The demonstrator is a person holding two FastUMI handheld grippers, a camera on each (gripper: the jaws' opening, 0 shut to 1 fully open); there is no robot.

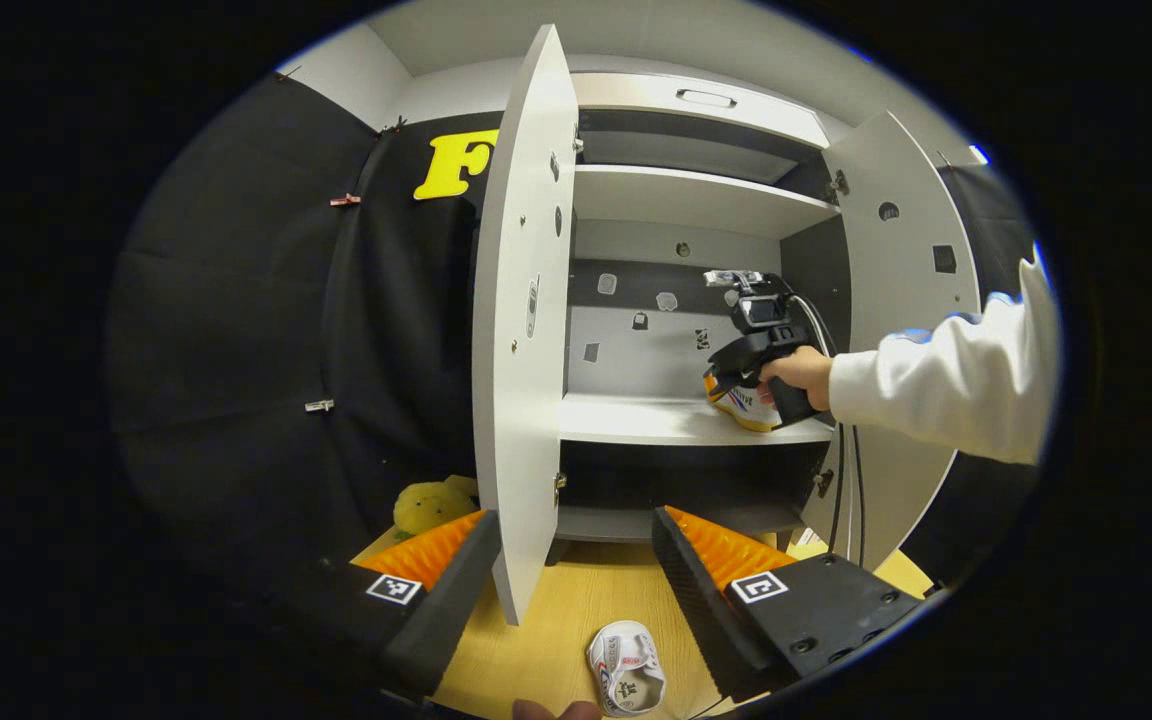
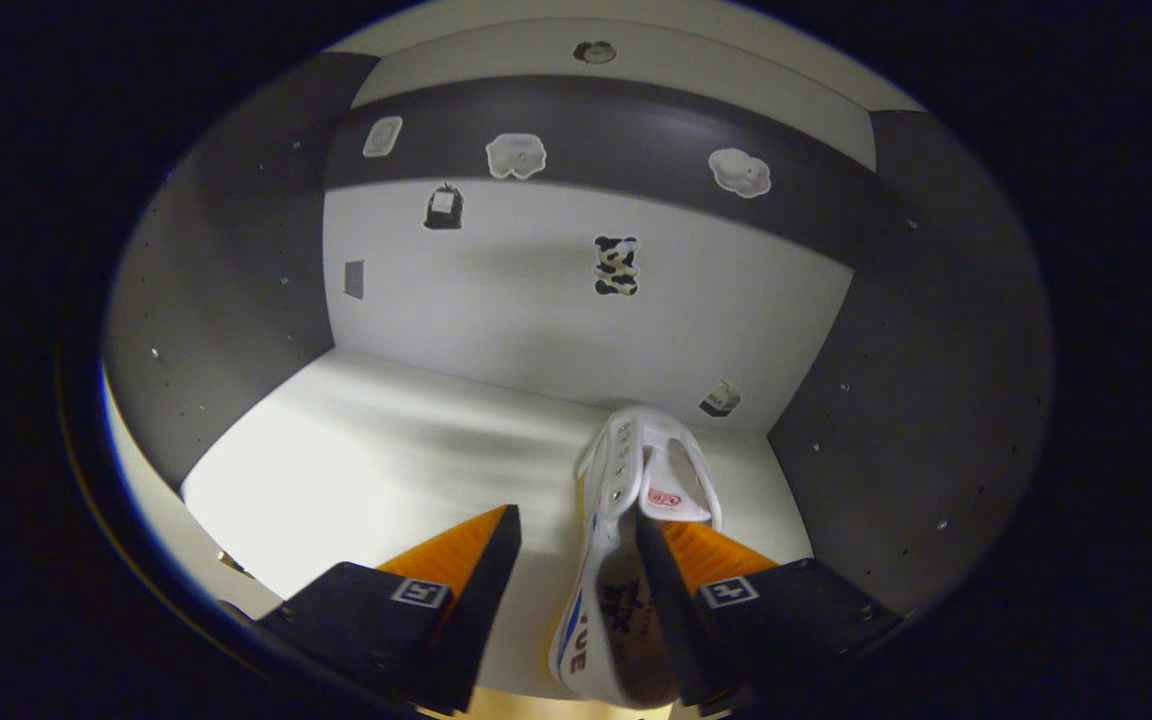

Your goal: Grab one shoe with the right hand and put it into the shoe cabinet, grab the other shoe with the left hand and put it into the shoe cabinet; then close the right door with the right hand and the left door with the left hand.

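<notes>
Jaws of the left gripper (image 1: 576,590) stand wide apart and hold nothing. Its left finger sits left of the left door (image 1: 526,330), whose lower edge hangs between the two fingers; the second shoe (image 1: 626,668) lies on the wooden floor (image 1: 556,620) below and between them, nearer the right finger. Risk: a straight descent toward that shoe may strike the door edge and swing it.

Beyond the right finger, inside the shoe cabinet (image 1: 696,200), a hand (image 1: 798,372) holds the right gripper (image 1: 736,375) at the middle shelf (image 1: 656,420).

Jaws of the right gripper (image 2: 576,560) are spread. The first shoe (image 2: 626,540) stands on its side against the right finger; a gap separates it from the left finger. Whether the shoe's weight already rests on the shelf is not clear. Risk: on withdrawal, the right finger may drag the shoe forward off the shelf edge, or the shoe may topple. The right door (image 1: 901,250) stands open just beside the sleeve (image 1: 946,385).
</notes>
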